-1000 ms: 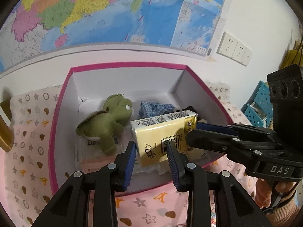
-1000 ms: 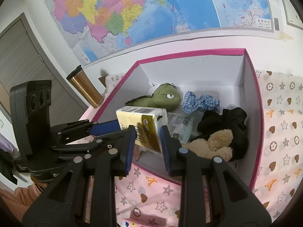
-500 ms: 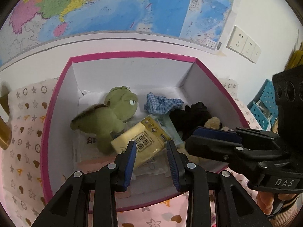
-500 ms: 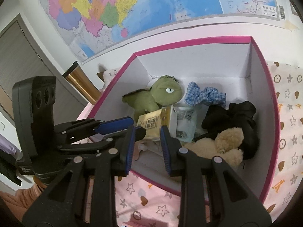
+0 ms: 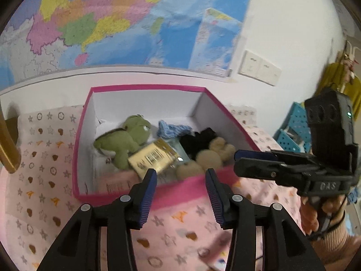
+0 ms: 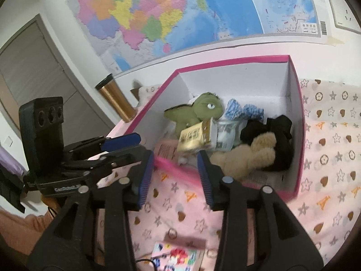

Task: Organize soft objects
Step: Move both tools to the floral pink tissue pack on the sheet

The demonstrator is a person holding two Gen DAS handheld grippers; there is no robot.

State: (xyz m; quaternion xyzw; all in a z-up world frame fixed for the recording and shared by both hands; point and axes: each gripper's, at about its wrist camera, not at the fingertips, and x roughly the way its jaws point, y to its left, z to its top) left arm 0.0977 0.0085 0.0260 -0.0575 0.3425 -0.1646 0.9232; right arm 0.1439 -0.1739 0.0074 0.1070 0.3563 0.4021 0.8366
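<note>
Your left tongs and right tongs have both just been spreading; nothing sits between either pair now. Both hang just outside the near wall of the pink box on the desk. The yellow tissue pack lies tilted inside, w/ the green plush, tan plush, blue scrunchie & black fabric around it.

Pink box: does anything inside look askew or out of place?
Yes. The yellow tissue pack lies tilted in the pink box, propped against the green plush and a clear packet, not flat. Both grippers are open and empty.
</note>
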